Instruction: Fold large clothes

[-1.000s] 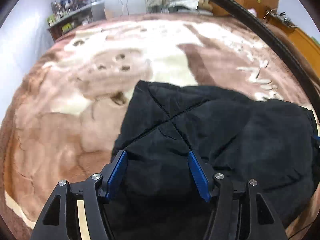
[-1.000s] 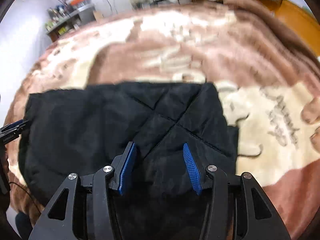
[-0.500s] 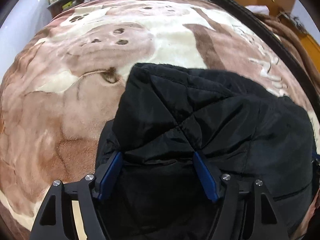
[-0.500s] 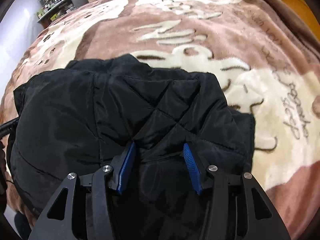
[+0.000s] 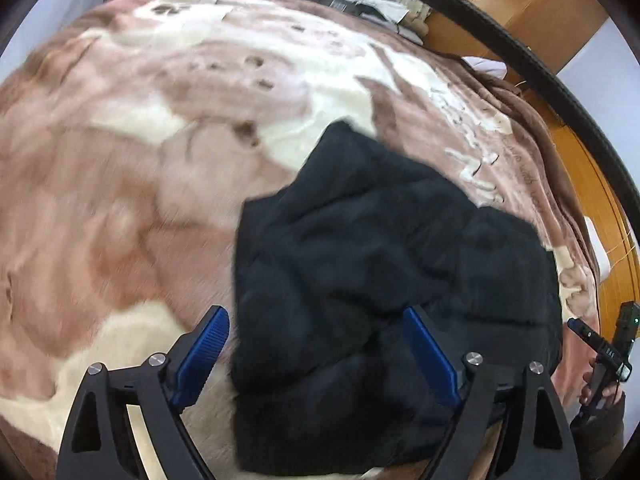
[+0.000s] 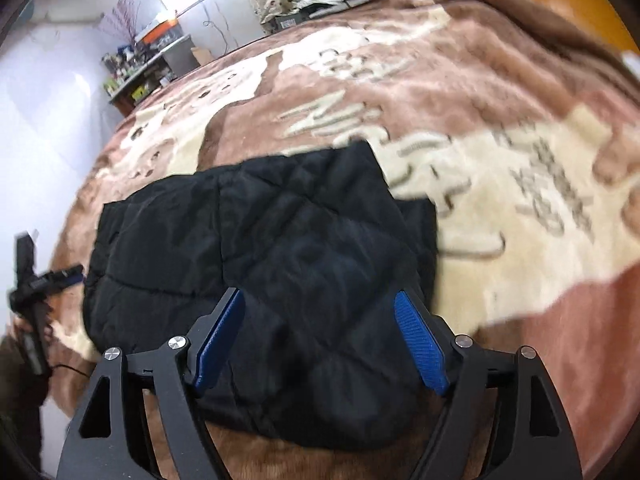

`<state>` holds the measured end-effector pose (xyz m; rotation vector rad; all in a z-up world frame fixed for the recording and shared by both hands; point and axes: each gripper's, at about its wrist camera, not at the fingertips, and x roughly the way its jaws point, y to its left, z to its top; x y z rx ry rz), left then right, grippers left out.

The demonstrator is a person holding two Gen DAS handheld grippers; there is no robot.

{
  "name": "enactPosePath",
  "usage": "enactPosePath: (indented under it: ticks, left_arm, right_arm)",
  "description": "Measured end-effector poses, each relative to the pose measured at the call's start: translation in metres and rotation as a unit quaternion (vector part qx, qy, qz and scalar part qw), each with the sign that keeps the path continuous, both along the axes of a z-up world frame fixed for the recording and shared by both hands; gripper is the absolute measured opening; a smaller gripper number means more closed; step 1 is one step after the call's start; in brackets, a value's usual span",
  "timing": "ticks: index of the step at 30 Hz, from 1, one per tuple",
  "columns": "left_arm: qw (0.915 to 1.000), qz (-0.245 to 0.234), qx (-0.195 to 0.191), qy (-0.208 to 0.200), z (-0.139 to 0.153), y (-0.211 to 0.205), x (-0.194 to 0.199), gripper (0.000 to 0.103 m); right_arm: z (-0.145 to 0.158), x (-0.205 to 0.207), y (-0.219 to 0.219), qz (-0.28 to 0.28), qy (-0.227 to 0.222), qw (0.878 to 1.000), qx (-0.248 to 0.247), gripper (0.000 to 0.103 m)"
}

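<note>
Black quilted jacket [image 5: 384,280] is what we see lying folded into a thick, rumpled bundle on the brown and cream blanket [image 5: 132,184] that covers the bed. From our left gripper [image 5: 316,356], the bundle lies ahead of and beneath the fingertips, reaching toward the right. Its left edge runs just inside the left blue pad [image 5: 202,352], while the right pad hangs over the dark cloth. The jaws are opening, spread wide. The jacket lies under the gap between them, but neither pad presses on the fabric, so it is released.

From our right gripper [image 6: 320,344], the jacket [image 6: 280,256] spreads ahead and away to the left, filling the gap between the two blue pads [image 6: 418,344]. Its near rounded edge lies below the fingertips, and its right edge lies just beyond the right pad. These jaws are also opening, and they stand fully apart with the cloth under them but not pinched. Nothing is grasped.

Each view catches the other gripper at the far side of the bundle: the left one shows at the left edge of the right view, beside the jacket's left end, and the right one at the right edge of the left view, held in a hand [image 5: 600,388]. Both frames are smeared with motion blur, so the blanket's pattern is hard to read.
</note>
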<state>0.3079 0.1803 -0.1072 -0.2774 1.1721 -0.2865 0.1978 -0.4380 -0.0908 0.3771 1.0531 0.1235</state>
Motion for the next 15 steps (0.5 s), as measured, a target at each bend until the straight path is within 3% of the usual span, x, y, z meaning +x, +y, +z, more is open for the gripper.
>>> enactPosePath:
  ticks: [6,9,15]
  left_arm:
    - [0.9971,-0.010,-0.054,0.052,-0.037,0.016,-0.005,0.092]
    - [0.9960,-0.016,-0.069,0.055,-0.045,0.016,0.000,0.093]
    - [0.9936,-0.040,-0.080,0.069,-0.061,0.005,0.010,0.095]
  right_arm:
    - [-0.030,-0.005,-0.024,-0.010,0.046,0.998,0.047,0.077]
    - [-0.039,-0.004,-0.026,-0.008,0.051,0.997,0.051,0.077]
    - [-0.058,0.004,-0.034,0.001,0.056,0.992,0.112,0.078]
